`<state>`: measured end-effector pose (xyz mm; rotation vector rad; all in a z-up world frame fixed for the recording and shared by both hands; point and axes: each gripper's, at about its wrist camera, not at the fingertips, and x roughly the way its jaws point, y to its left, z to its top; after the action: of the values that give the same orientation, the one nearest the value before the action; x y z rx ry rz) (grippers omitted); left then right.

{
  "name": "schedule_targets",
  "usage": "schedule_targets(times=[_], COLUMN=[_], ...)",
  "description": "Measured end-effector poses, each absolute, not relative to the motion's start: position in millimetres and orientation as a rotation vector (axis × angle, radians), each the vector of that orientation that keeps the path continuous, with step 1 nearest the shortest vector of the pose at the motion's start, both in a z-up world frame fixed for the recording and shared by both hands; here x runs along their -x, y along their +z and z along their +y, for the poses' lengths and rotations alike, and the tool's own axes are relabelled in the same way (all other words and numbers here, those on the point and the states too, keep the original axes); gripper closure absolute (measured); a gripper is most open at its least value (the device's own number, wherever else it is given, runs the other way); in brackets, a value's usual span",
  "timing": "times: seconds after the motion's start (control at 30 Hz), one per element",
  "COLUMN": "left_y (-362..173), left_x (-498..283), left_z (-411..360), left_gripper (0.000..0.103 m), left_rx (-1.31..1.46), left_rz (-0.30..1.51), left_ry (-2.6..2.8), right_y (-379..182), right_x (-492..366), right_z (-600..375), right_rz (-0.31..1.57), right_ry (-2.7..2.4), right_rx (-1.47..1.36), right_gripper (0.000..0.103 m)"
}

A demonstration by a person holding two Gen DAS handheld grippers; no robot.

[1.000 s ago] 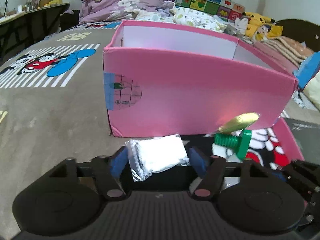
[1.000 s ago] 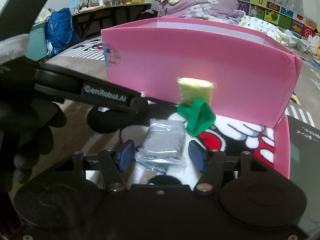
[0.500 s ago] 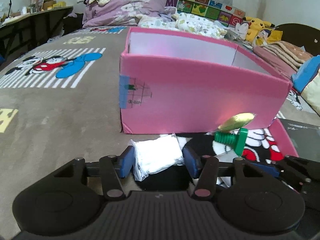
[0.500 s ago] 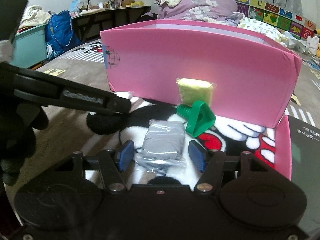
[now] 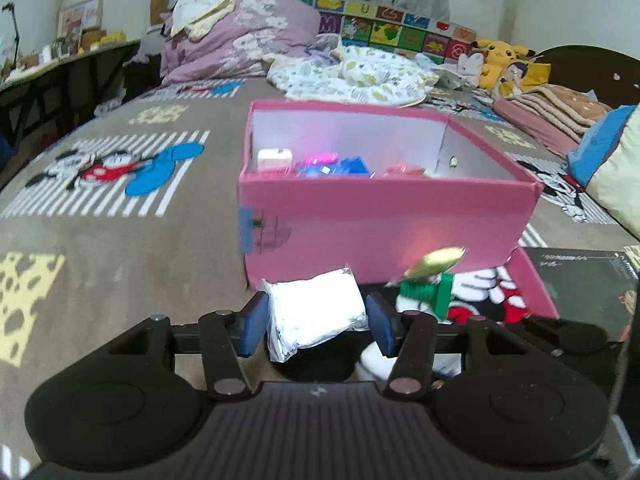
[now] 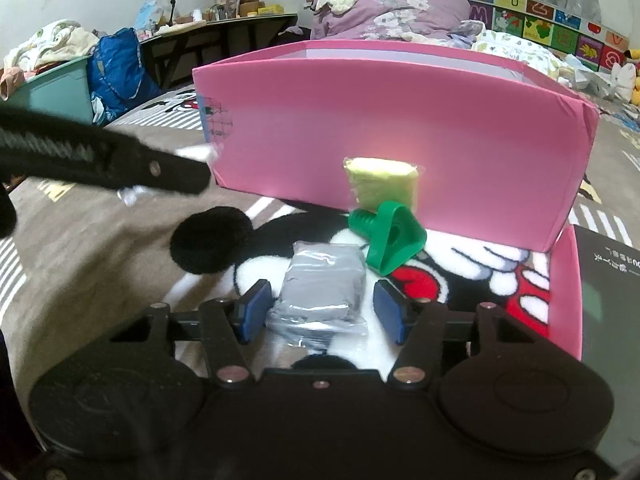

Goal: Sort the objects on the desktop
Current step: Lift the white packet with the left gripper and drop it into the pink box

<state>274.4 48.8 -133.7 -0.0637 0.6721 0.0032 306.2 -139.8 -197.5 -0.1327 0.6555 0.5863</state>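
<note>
White packet (image 5: 316,312) pinched in left gripper (image 5: 316,320), hanging before pink box (image 5: 384,216) near wall. Right gripper (image 6: 320,308) jaws closing around grey packet (image 6: 322,284) on blanket (image 6: 100,248), not yet pressing. Risking slippery wrap sliding out, clipping box rim.

Left wrist view: fisheye, rides on left gripper (image 5: 316,322), faces forward and down, high enough to see into pink box (image 5: 384,220). Right wrist view: same mount on right gripper (image 6: 322,310), lower, close to box (image 6: 400,136) front wall, inside hidden. Both share box front, green bolt (image 5: 428,294) (image 6: 384,240), cartoon blanket (image 5: 100,264) (image 6: 100,264). Left gripper visible at left edge of right view.
</note>
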Motion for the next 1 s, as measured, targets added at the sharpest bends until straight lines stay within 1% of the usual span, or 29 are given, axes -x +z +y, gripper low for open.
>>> schedule_targets(times=[0.2, 0.43, 0.77, 1.0], left_y=[-105.6, -76.3, -60.2, -67.1], left_x=[-278.3, -305.0, -376.0, -433.0], left_z=[38.2, 34.2, 41.5, 37.4], left_gripper=[0.051, 0.051, 0.051, 0.051], left_rx=[0.026, 0.009, 0.064, 0.086], left_rz=[0.628, 0.594, 0.64, 0.725], left_ry=[-0.018, -0.034, -0.034, -0.043], right_y=[-197.8, -197.3, -196.6, -196.7], right_x=[-306.4, -306.9, -308.2, -309.1], right_z=[-138.7, -138.0, -138.3, -137.5], right_rz=[0.66, 0.66, 0.66, 0.66], right_ry=[0.581, 0.578, 0.58, 0.583], right_rx=[0.127, 0.13, 0.133, 0.142], right_gripper=[0.046, 0.046, 0.046, 0.046])
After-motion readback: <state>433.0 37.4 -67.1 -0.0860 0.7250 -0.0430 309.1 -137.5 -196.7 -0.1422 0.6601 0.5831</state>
